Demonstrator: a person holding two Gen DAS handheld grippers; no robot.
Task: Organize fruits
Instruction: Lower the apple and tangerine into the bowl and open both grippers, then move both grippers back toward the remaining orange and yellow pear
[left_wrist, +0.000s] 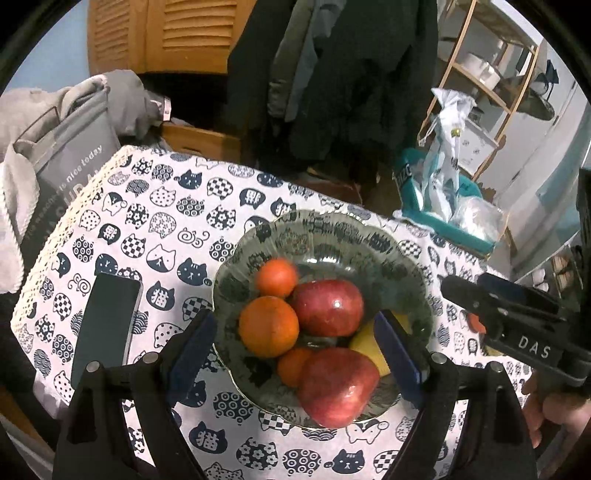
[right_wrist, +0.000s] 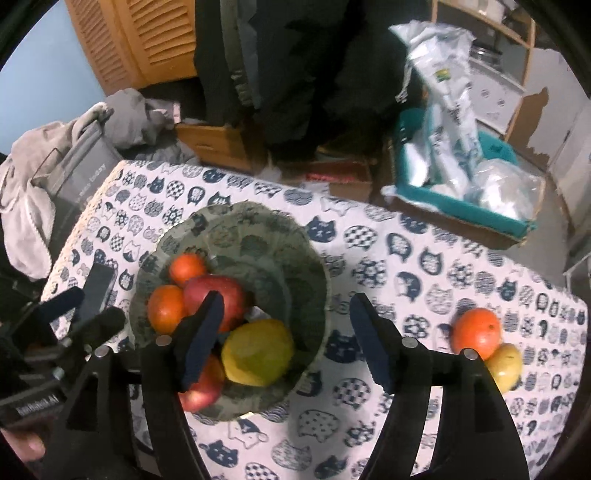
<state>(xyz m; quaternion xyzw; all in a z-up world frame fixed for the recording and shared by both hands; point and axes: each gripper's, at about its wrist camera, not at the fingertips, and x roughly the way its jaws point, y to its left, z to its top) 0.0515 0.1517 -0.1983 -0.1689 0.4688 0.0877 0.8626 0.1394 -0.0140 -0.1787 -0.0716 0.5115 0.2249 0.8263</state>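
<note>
Lived-in home room, not a lab. Cat-print tablecloth (right_wrist: 424, 258) under the grippers, dark coats (left_wrist: 351, 74) hanging beyond them, louvered wooden doors (left_wrist: 162, 33) far left, open wooden shelf unit (left_wrist: 491, 70) far right, teal bin (right_wrist: 461, 199) stuffed with plastic bags.

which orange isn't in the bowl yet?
The orange on the tablecloth, right of the glass bowl, touching a yellow-green fruit. The other oranges sit inside the bowl.

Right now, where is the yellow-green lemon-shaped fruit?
In the right wrist view the yellow-green lemon-shaped fruit lies inside the patterned glass bowl, at its near side, beside two red apples and below the open right claw.
</note>
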